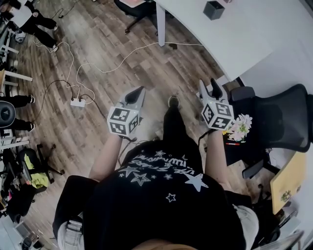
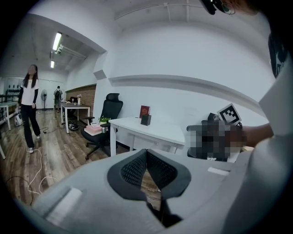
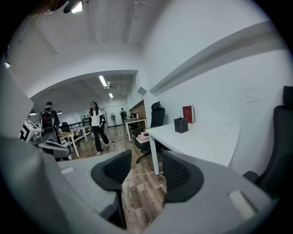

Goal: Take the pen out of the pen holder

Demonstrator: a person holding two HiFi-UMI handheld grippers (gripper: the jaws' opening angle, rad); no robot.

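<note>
The pen holder (image 1: 213, 10) is a small dark square box on the white table (image 1: 254, 34), well ahead of both grippers. It also shows as a dark box (image 2: 146, 119) in the left gripper view and as the same box (image 3: 181, 124) in the right gripper view. No pen can be made out in it. My left gripper (image 1: 137, 92) hangs over the wood floor, its pads (image 2: 132, 169) meeting at the tips with nothing held. My right gripper (image 1: 209, 87) is near the table's corner, jaws apart and nothing between its pads (image 3: 181, 176).
A black office chair (image 1: 283, 117) stands close on the right, with a bunch of flowers (image 1: 239, 127) beside it. A power strip (image 1: 77, 102) and white cables lie on the floor at left. A red book (image 3: 188, 114) stands behind the holder. A person (image 3: 96, 125) stands farther off.
</note>
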